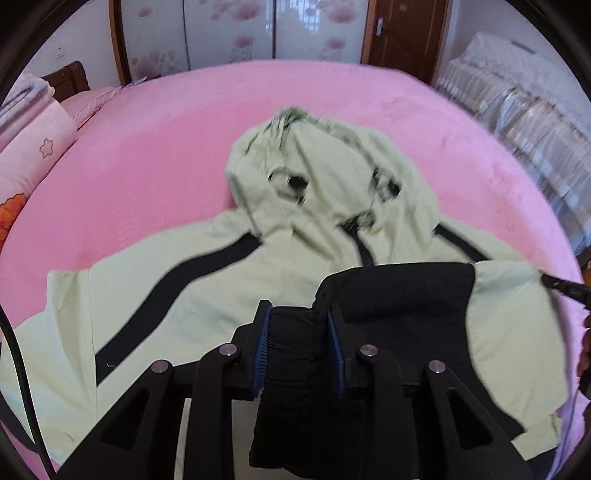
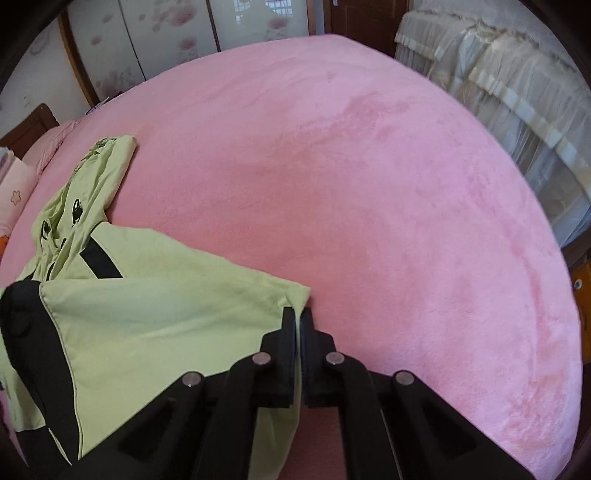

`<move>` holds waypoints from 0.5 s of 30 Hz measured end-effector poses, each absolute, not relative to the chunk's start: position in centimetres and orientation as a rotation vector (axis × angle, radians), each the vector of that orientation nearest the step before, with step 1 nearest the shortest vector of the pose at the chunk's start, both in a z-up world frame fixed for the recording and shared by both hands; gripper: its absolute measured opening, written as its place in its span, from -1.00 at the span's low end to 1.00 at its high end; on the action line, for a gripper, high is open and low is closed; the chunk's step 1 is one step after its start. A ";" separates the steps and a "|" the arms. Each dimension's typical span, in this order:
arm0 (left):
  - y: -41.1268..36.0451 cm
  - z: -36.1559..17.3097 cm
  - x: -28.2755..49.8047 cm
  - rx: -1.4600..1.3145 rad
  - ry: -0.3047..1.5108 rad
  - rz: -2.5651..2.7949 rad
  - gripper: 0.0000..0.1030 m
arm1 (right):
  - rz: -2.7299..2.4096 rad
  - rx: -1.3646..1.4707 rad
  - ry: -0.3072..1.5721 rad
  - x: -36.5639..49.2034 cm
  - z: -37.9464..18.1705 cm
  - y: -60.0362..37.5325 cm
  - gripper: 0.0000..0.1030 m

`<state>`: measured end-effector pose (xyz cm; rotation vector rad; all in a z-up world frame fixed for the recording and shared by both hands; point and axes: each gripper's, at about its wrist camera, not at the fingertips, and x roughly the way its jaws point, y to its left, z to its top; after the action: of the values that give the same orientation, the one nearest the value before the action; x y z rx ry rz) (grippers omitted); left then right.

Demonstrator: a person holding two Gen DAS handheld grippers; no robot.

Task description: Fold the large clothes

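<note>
A pale green hoodie with black stripes lies spread on the pink bed, its hood pointing away from me. In the left wrist view my left gripper is shut on the black ribbed cuff of a sleeve, whose black panel is folded over the body. In the right wrist view my right gripper is shut on a corner of the hoodie's green cloth, low over the bed. The cloth stretches away to the left from that corner.
A rolled pink quilt and a wooden headboard sit at the left. Flowered wardrobe doors and a brown door stand behind the bed. Lace-covered furniture lines the right side. A black cable hangs at the left.
</note>
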<state>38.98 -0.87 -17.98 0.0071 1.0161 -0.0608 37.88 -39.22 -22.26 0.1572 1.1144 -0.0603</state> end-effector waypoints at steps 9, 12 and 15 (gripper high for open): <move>1.1 -19.4 39.8 -0.047 1.112 -0.003 -0.34 | -0.145 0.028 1.098 37.1 -20.6 -37.3 -0.81; 1.5 -15.9 38.0 -0.017 1.022 0.024 -0.17 | -0.126 0.015 1.003 34.0 -16.7 -36.5 -0.75; 0.7 -13.1 35.2 -0.062 0.939 -0.030 -0.17 | -0.016 0.080 0.920 30.0 -14.1 -34.4 -0.61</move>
<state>35.17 0.72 -13.05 -0.0615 0.9389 -0.0303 30.03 -34.39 -14.08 0.0795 0.9202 -0.0159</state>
